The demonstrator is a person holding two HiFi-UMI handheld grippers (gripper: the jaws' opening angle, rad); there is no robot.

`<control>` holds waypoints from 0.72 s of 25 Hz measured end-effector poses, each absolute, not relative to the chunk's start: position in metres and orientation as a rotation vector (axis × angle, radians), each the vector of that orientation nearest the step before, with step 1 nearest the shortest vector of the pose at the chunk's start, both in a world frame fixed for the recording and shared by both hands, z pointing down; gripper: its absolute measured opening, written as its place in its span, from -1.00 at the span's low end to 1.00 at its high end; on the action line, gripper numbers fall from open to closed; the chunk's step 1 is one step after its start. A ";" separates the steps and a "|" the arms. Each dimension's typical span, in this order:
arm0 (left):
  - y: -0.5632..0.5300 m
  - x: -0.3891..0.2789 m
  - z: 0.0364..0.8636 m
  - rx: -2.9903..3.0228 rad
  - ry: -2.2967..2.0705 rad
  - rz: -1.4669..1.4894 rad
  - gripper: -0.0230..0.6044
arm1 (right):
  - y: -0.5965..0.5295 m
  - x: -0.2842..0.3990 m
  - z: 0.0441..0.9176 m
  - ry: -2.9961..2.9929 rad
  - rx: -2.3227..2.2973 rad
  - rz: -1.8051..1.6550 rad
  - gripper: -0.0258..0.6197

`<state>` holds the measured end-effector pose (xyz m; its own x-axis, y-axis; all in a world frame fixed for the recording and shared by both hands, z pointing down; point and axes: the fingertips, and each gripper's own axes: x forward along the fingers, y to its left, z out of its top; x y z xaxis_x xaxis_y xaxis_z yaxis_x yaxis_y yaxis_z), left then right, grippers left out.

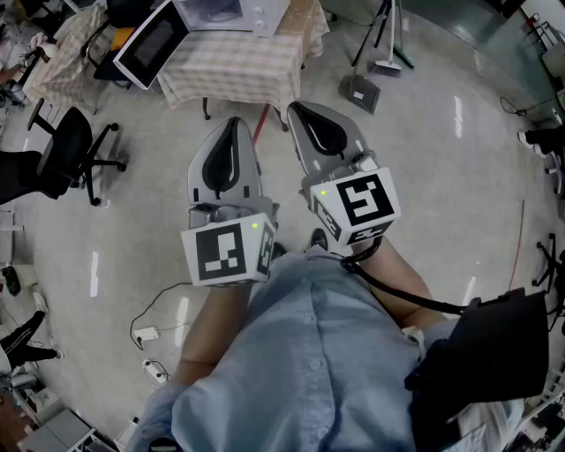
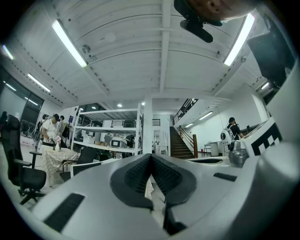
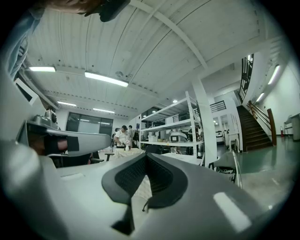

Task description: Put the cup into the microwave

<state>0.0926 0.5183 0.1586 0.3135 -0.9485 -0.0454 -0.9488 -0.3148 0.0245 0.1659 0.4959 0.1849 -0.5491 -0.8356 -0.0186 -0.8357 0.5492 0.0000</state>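
Left claw (image 1: pixel 233 125), right claw (image 1: pixel 297 110): both pinched closed, nothing gripped. Microwave (image 1: pixel 225 12) on checked-cloth desk (image 1: pixel 234 69) ahead, any label too small to read.

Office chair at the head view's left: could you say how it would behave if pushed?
The office chair would probably roll readily, since it stands on a star base with casters on a glossy floor. An off-centre push might just turn it, as the legs spread from one centre.
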 end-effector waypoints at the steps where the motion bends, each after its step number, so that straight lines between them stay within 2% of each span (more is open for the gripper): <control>1: 0.516 0.095 0.159 -2.539 1.835 0.080 -0.93 | 0.493 0.168 0.185 2.751 -1.481 0.012 -0.92; 18: 0.487 0.151 0.175 -2.488 1.869 0.037 -0.93 | 0.466 0.217 0.195 2.723 -1.355 -0.026 -0.91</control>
<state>0.1511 0.4873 0.1751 0.2783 -0.9598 -0.0369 -0.9605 -0.2782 -0.0096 0.2172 0.4662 0.1953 -0.5990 -0.7966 -0.0813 -0.7949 0.6038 -0.0593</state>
